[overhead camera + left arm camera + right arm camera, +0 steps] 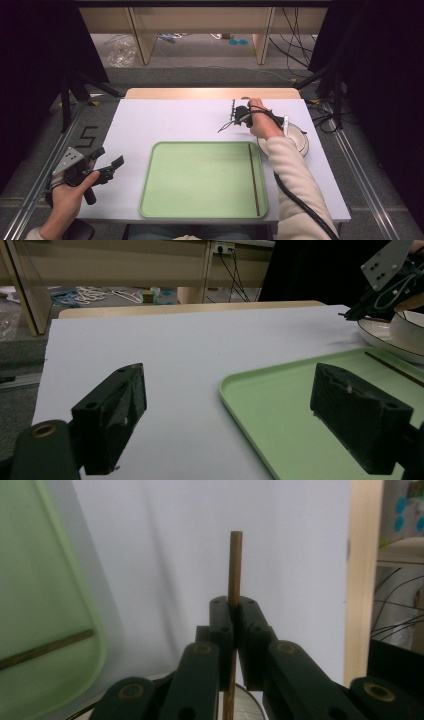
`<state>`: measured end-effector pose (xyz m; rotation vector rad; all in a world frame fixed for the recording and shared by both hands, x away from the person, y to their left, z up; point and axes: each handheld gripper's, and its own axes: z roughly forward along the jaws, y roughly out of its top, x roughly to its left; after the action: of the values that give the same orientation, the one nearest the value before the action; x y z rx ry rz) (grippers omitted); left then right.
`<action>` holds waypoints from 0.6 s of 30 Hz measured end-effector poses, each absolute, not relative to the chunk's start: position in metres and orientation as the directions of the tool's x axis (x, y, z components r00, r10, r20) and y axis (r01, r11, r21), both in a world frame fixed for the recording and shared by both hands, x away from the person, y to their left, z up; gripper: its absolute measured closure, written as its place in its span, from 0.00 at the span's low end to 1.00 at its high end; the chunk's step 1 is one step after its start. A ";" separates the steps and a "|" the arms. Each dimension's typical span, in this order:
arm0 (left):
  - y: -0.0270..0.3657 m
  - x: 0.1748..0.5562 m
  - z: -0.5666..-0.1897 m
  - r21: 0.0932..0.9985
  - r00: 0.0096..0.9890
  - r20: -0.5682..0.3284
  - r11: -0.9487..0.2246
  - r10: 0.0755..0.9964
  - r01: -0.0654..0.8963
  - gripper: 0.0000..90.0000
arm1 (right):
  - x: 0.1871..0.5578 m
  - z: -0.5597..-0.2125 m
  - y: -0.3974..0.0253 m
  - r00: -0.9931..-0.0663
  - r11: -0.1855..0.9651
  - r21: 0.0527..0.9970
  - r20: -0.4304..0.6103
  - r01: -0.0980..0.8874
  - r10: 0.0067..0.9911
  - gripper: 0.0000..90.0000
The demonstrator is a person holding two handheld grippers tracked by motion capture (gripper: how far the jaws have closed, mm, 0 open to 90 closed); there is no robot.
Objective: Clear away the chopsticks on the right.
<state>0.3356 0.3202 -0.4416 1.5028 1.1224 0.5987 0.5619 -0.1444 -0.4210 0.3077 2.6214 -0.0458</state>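
Observation:
My right gripper is shut on a thin brown chopstick that stands up between its jaws. In the high view this gripper hovers over the white table top beyond the tray's far right corner, beside a white bowl. A second chopstick lies lengthwise along the right side of the green tray. My left gripper is held left of the tray, open, with nothing between its jaws.
The white bowl sits on a plate right of the tray, with a white spoon in it. The white table top ends in a wooden strip at the back. Cables and shelf legs lie on the floor beyond.

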 end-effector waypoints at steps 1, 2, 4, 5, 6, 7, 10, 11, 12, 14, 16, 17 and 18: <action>0.320 0.336 -0.442 0.944 0.421 -0.203 0.064 0.884 0.323 0.16 | 0.562 -0.417 -0.145 -0.848 0.978 0.035 -0.492 0.207 0.197 0.97; 0.320 0.336 -0.442 0.944 0.420 -0.203 0.063 0.884 0.323 0.16 | 0.562 -0.410 -0.145 -0.840 0.981 0.042 -0.511 0.190 0.184 0.97; 0.320 0.336 -0.442 0.944 0.420 -0.203 0.063 0.884 0.323 0.16 | 0.560 -0.402 -0.145 -0.826 0.978 0.070 -0.526 0.194 0.202 0.97; 0.320 0.336 -0.442 0.944 0.420 -0.203 0.063 0.884 0.323 0.16 | 0.560 -0.402 -0.145 -0.826 0.978 0.070 -0.526 0.194 0.202 0.97; 0.320 0.336 -0.442 0.944 0.420 -0.203 0.064 0.884 0.323 0.16 | 0.560 -0.398 -0.145 -0.822 0.980 0.082 -0.535 0.183 0.198 0.97; 0.320 0.336 -0.442 0.945 0.420 -0.203 0.064 0.885 0.322 0.16 | 0.559 -0.389 -0.146 -0.809 0.980 0.109 -0.554 0.165 0.198 0.97; 0.320 0.336 -0.442 0.944 0.420 -0.204 0.064 0.884 0.323 0.16 | 0.555 -0.380 -0.145 -0.796 0.969 0.159 -0.553 0.190 0.247 0.97; 0.320 0.336 -0.442 0.944 0.420 -0.204 0.065 0.884 0.323 0.16 | 0.557 -0.377 -0.147 -0.787 0.972 0.168 -0.572 0.163 0.231 0.97; 0.320 0.336 -0.442 0.944 0.420 -0.204 0.064 0.884 0.323 0.16 | 0.555 -0.373 -0.146 -0.782 0.965 0.194 -0.568 0.176 0.257 0.97; 0.320 0.336 -0.442 0.944 0.420 -0.204 0.065 0.884 0.322 0.16 | 0.555 -0.366 -0.148 -0.772 0.959 0.232 -0.575 0.165 0.272 0.97; 0.320 0.336 -0.442 0.944 0.420 -0.204 0.065 0.884 0.322 0.16 | 0.551 -0.361 -0.147 -0.758 0.938 0.283 -0.562 0.198 0.330 0.97; 0.320 0.336 -0.442 0.944 0.420 -0.204 0.065 0.884 0.322 0.16 | 0.549 -0.356 -0.147 -0.746 0.923 0.329 -0.559 0.201 0.362 0.97; 0.320 0.336 -0.442 0.944 0.420 -0.204 0.065 0.884 0.322 0.16 | 0.549 -0.356 -0.147 -0.746 0.923 0.329 -0.559 0.201 0.362 0.97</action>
<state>0.3357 0.3203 -0.4417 1.5004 1.1224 0.5995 0.5492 -0.1472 -0.3561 0.3986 2.4311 0.3283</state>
